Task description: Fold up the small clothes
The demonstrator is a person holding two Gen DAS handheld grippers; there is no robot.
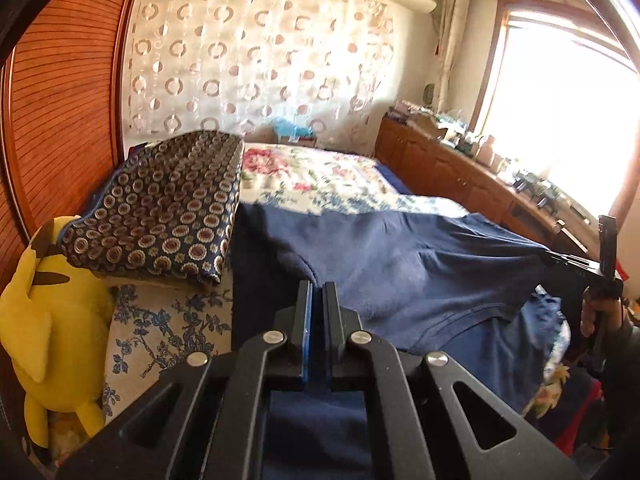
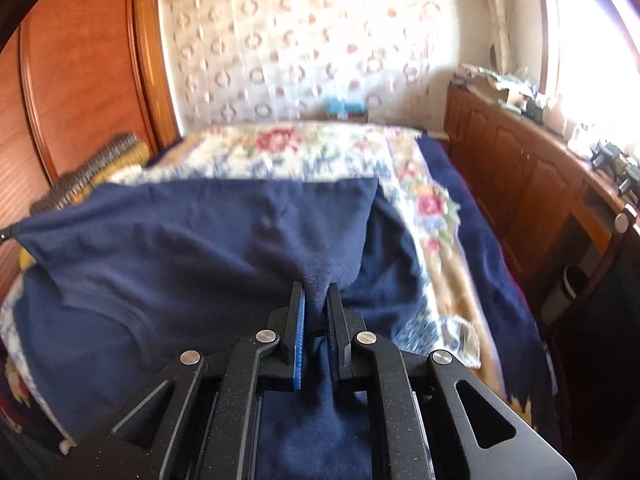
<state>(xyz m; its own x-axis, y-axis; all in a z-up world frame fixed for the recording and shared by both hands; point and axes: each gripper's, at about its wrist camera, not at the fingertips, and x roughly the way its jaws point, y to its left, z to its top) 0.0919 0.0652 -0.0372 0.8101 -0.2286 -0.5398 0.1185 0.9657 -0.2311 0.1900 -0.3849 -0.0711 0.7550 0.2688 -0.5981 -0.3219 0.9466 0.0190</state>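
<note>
A navy blue garment lies spread over the bed and is lifted at two spots. My left gripper is shut, with navy cloth pinched between its pads and hanging under it. My right gripper is shut on a bunched fold of the same garment, which rises in a peak to its tips. In the left wrist view the right gripper shows at the far right, held by a hand, with the cloth pulled taut toward it. The garment's left corner is drawn to a point at the frame edge.
The bed wears a floral bedspread. A folded patterned quilt and a yellow plush toy sit at the bed's left, against a wooden wardrobe. A cluttered wooden cabinet runs along the right under a bright window.
</note>
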